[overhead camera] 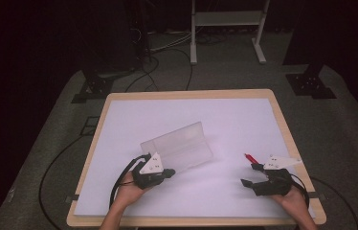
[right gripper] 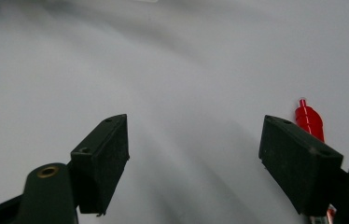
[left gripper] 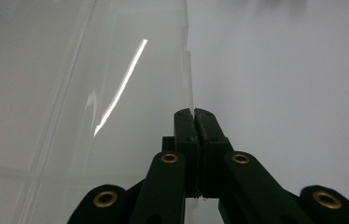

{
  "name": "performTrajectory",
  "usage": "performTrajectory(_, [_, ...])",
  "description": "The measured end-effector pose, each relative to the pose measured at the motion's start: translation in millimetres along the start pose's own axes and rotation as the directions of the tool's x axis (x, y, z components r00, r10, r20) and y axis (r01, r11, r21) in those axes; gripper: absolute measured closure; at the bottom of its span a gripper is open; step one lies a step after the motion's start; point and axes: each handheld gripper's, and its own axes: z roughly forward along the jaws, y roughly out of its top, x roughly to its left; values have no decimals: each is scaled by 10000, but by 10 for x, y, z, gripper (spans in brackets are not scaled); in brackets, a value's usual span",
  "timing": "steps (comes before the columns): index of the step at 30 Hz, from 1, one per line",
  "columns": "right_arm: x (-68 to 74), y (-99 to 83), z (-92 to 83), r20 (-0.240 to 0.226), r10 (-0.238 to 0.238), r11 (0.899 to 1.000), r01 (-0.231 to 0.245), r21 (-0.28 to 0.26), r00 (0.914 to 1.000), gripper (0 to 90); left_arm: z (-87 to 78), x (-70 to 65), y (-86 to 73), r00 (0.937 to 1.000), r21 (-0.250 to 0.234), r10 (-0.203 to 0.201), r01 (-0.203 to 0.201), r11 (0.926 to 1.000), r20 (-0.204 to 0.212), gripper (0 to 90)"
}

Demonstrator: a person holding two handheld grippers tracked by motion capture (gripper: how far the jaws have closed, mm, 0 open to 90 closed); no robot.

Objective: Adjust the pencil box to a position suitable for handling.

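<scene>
A clear plastic case lies open near the middle of the white table top, its lid tilted up toward the back. My left gripper is at the case's near corner. In the left gripper view the black jaws are pressed together on the thin clear wall of the case. My right gripper rests at the front right with its jaws wide apart and nothing between them. A red pen lies just past it, and its red tip shows behind the outer side of the right-hand jaw.
The table has a wooden rim. Behind it stand a white metal frame and two black stand bases on grey carpet. Cables run across the floor, and one trails from each gripper.
</scene>
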Motion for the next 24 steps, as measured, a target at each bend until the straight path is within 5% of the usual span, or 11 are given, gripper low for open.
performTrajectory(15, [-90, -34, -119, 517, 124, 9999, -121, -70, 9986, 232, 99, -61, 70, 9973, -163, 350, -340, 9993, 648, 893])
performTrajectory(24, [-114, -39, -153, 580, 125, 9998, -116, -153, 9982, 232, 194, -134, 109, 9890, -178, 697, -680, 9975, 1307, 894])
